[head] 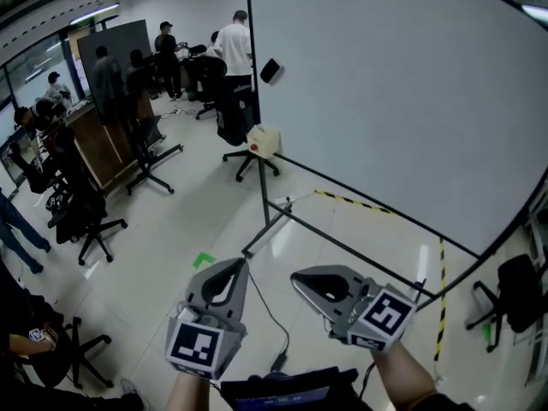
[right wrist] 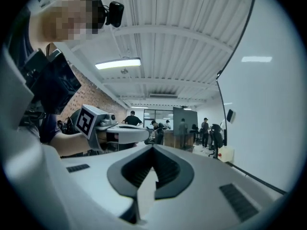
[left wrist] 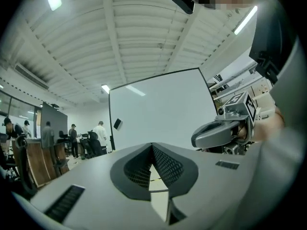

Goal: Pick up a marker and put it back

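Glossy pale flooring [head: 171, 255] is spread under everything in the head view, and nearest above it the left gripper [head: 241, 269] and the right gripper [head: 299, 279] are held side by side, close but apart, pointed away from the person. The left gripper's jaws are seen pressed together at their tips with nothing between them, and the right gripper's jaws are likewise closed on nothing. A black cable [head: 274, 324] is laid on the floor beneath them, with a green tape mark [head: 204, 260] just to their left. Beyond, a large whiteboard [head: 385, 101] is carried on a black floor frame [head: 342, 247]; a small dark object [head: 271, 70] is fixed high near its left edge, and a white box [head: 264, 139] with a red dot sits by its lower left corner. Where the marker lies cannot be told. Farther off, black office chairs [head: 235, 118] and standing people [head: 233, 45] are seen
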